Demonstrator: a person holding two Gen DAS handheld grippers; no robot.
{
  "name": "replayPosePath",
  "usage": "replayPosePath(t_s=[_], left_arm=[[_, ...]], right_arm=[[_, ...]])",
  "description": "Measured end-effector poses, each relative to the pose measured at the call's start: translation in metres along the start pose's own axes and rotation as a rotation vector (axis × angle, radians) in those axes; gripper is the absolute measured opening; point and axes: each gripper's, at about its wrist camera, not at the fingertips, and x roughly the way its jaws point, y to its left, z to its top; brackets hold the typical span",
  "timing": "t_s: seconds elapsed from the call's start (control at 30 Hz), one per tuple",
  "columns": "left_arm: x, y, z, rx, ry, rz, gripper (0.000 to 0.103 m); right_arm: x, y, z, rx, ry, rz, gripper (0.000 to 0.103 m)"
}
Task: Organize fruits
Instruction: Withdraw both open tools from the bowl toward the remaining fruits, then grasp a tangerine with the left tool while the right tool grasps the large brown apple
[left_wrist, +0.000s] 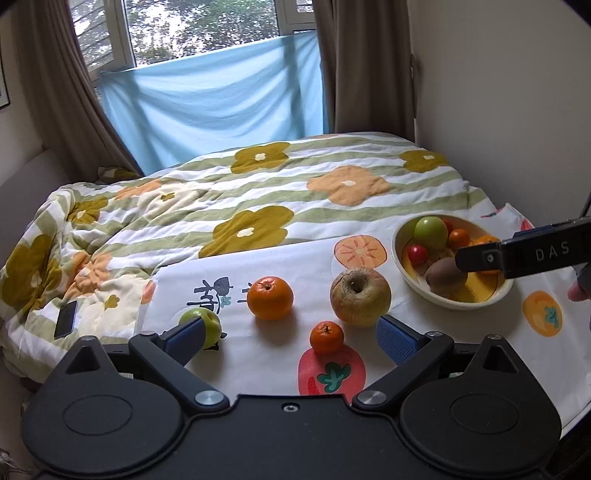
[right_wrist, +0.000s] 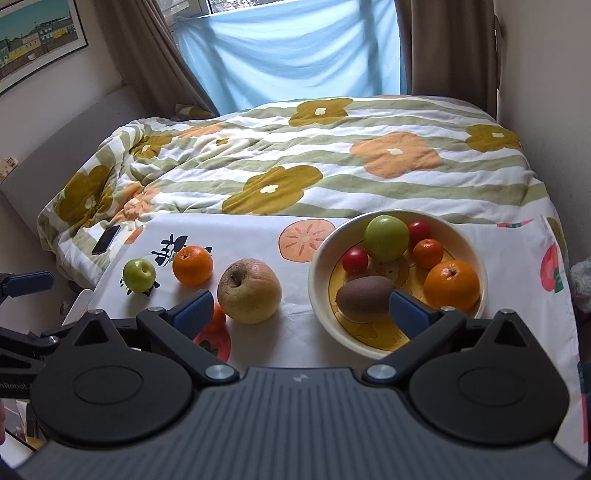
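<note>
On the white fruit-print cloth (left_wrist: 258, 354) lie a small green apple (left_wrist: 207, 325), an orange (left_wrist: 270, 297), a wrinkled yellow apple (left_wrist: 360, 297) and a small mandarin (left_wrist: 326, 336). My left gripper (left_wrist: 291, 338) is open, low over the cloth, with the mandarin between its fingers. A cream bowl (right_wrist: 373, 345) holds a kiwi (right_wrist: 364, 297), a green apple (right_wrist: 386, 237), an orange (right_wrist: 451, 285), a mandarin (right_wrist: 427, 253) and two small red fruits (right_wrist: 355, 260). My right gripper (right_wrist: 301, 312) is open and empty at the bowl's near rim; its right finger (right_wrist: 410, 310) is inside, next to the kiwi.
The cloth-covered table stands against a bed with a flowered quilt (left_wrist: 258, 192). A dark phone (left_wrist: 65, 319) lies on the quilt at the left. A wall is at the right; curtains and a blue sheet (left_wrist: 214, 103) hang behind.
</note>
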Motion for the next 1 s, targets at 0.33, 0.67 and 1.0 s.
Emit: replayPosePath(t_s=[0.33, 0.67, 1.0], left_arm=[[0.061, 0.028, -0.011, 0.167, 0.050, -0.183, 0.096], [0.138, 0.017, -0.016, 0.276, 0.125, -0.344, 0.077], [0.165, 0.007, -0.024, 0.301, 0.166, -0.424, 0.056]], right_arm=[[0.041, 0.029, -0.009, 0.133, 0.019, -0.082, 0.103], [0.079, 0.034, -0.024, 0.230, 0.056, -0.138, 0.103], [0.099, 0.037, -0.027, 0.272, 0.074, -0.139, 0.103]])
